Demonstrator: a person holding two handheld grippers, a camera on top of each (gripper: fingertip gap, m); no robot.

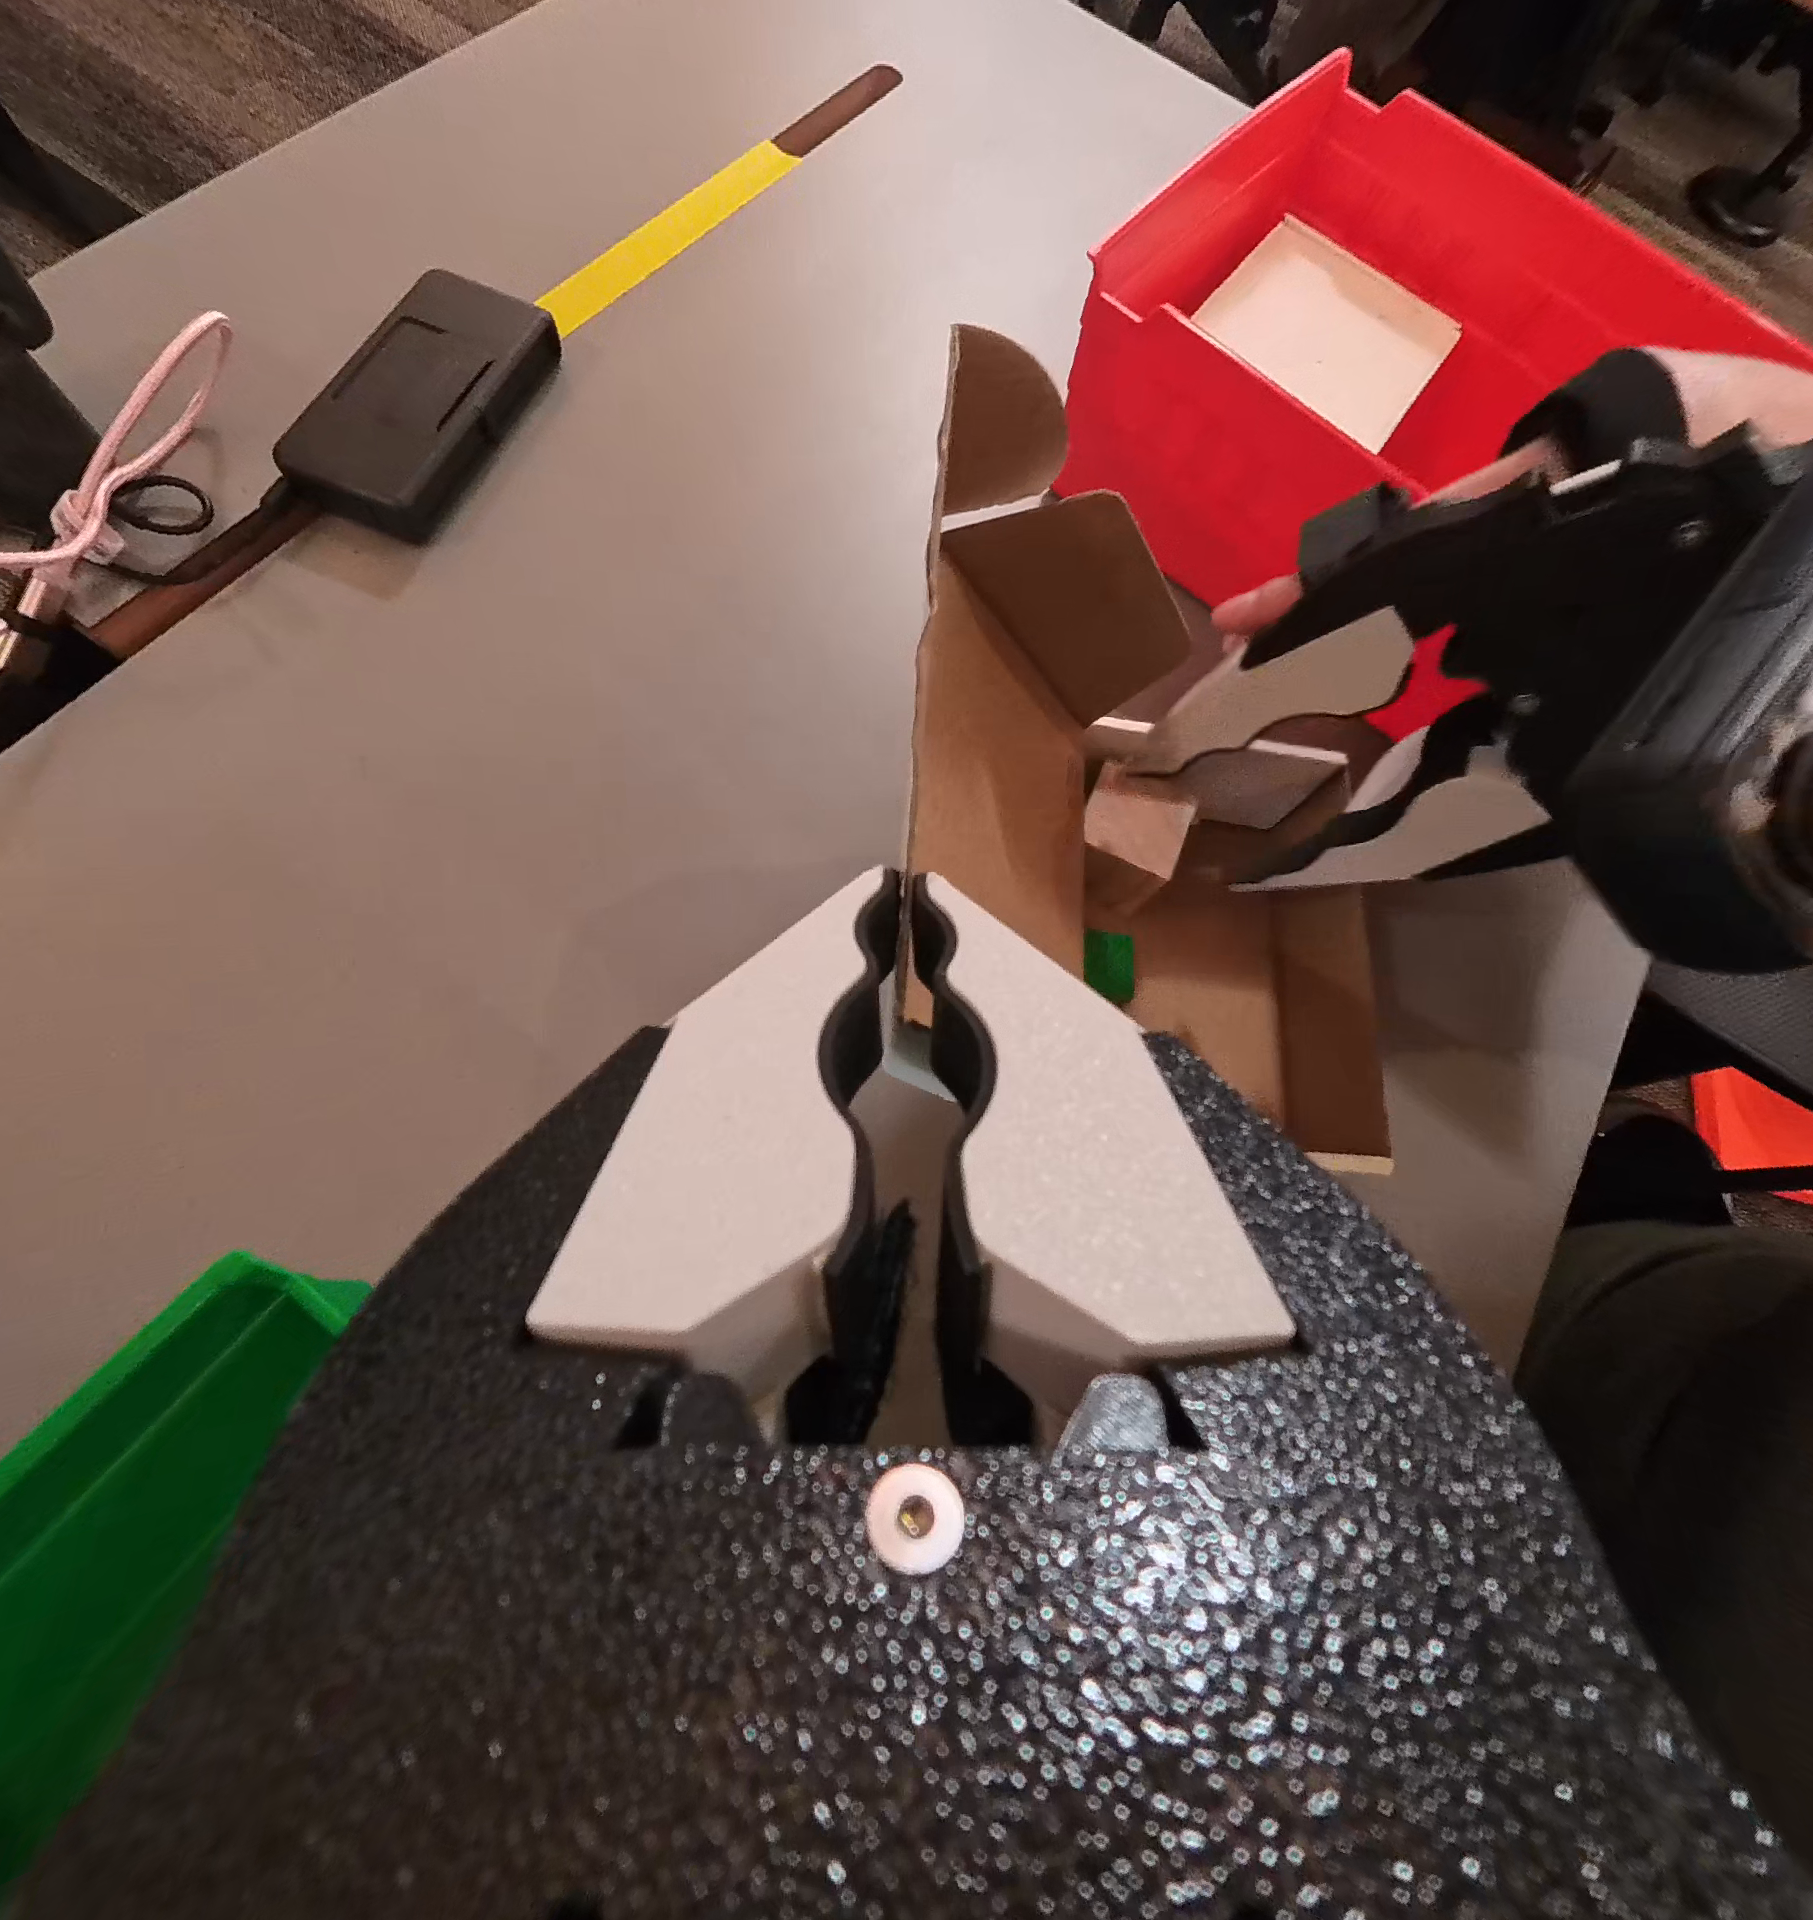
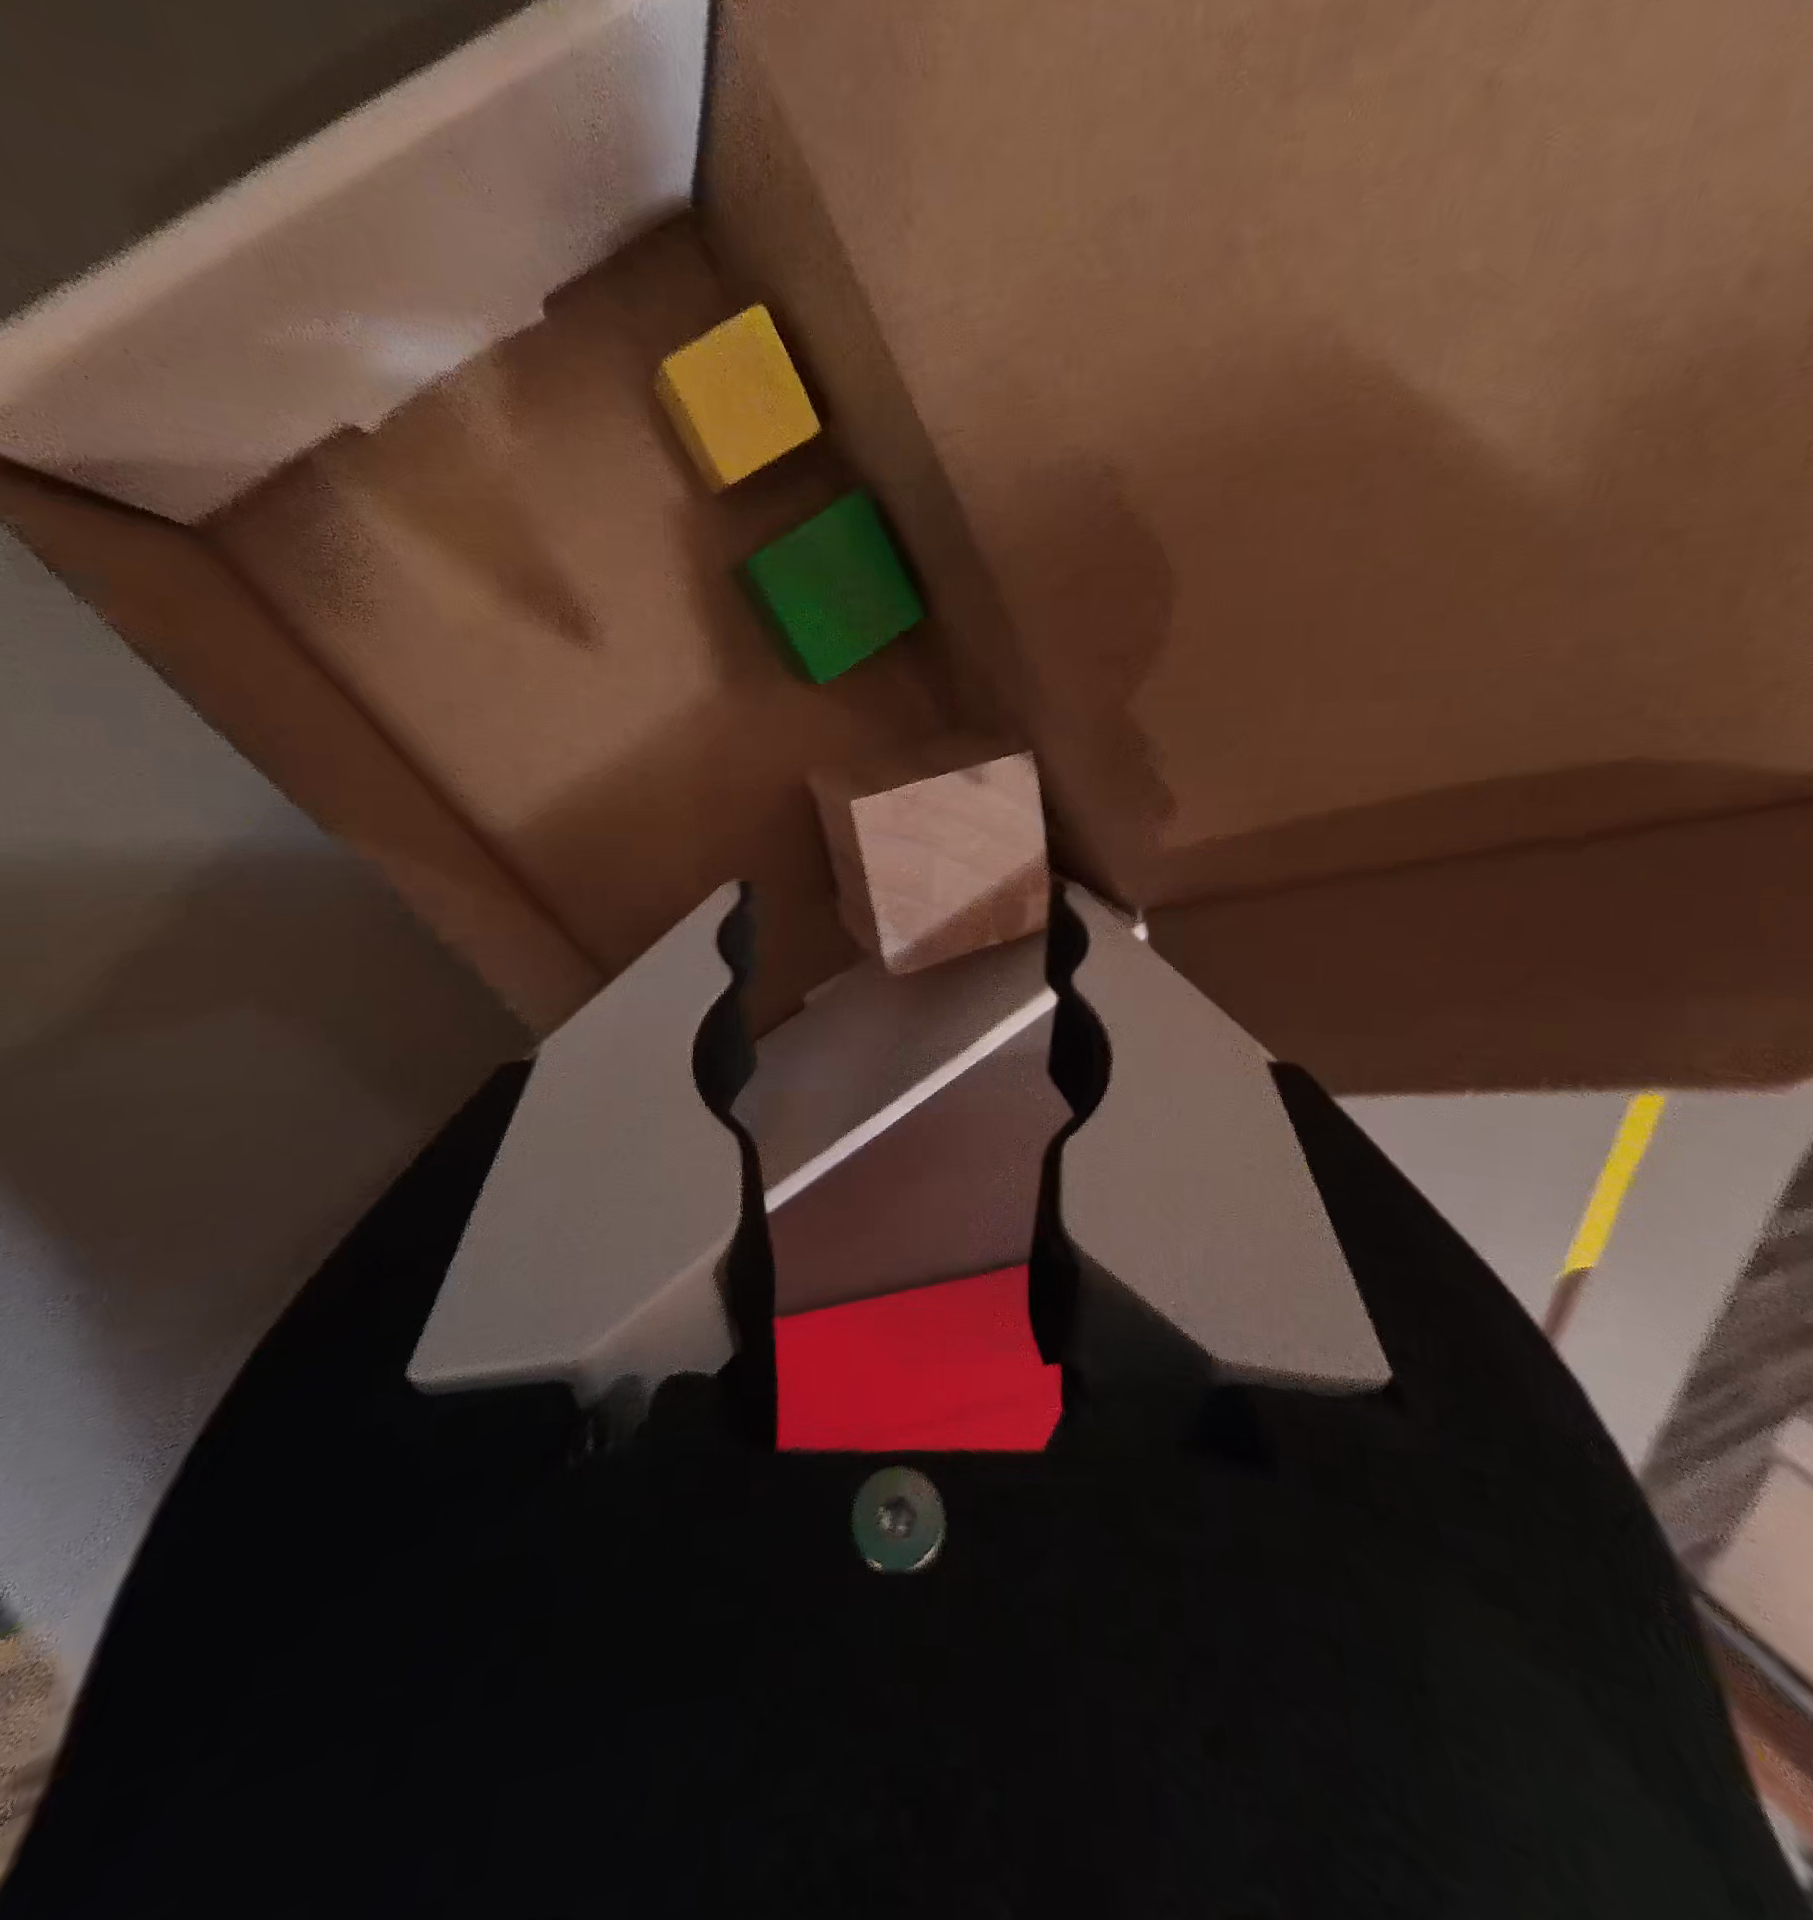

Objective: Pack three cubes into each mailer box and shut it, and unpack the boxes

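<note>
An open brown mailer box [image 1: 1234, 987] lies on the grey table. My left gripper [image 1: 907, 883] is shut on the edge of its lid [image 1: 985, 727] and holds the lid upright. My right gripper [image 2: 902, 899] is open and reaches into the box; it also shows in the left wrist view [image 1: 1193, 821]. A plain wooden cube [image 2: 933, 862] lies just ahead of the right fingertips, close to the right one, and the pads do not press on it. A green cube [image 2: 834, 587] and a yellow cube [image 2: 741, 395] lie farther in along the lid's fold. The green cube [image 1: 1108, 961] also shows in the left wrist view.
A red bin [image 1: 1245, 436] behind the box holds a closed white box [image 1: 1317, 332]. A green bin [image 1: 102, 1507] is at the near left. A black device [image 1: 414, 405] with cables and a yellow tape strip [image 1: 673, 239] lie at the far left. The black device [image 1: 414, 405] is about 35 cm from both grippers' fingertips.
</note>
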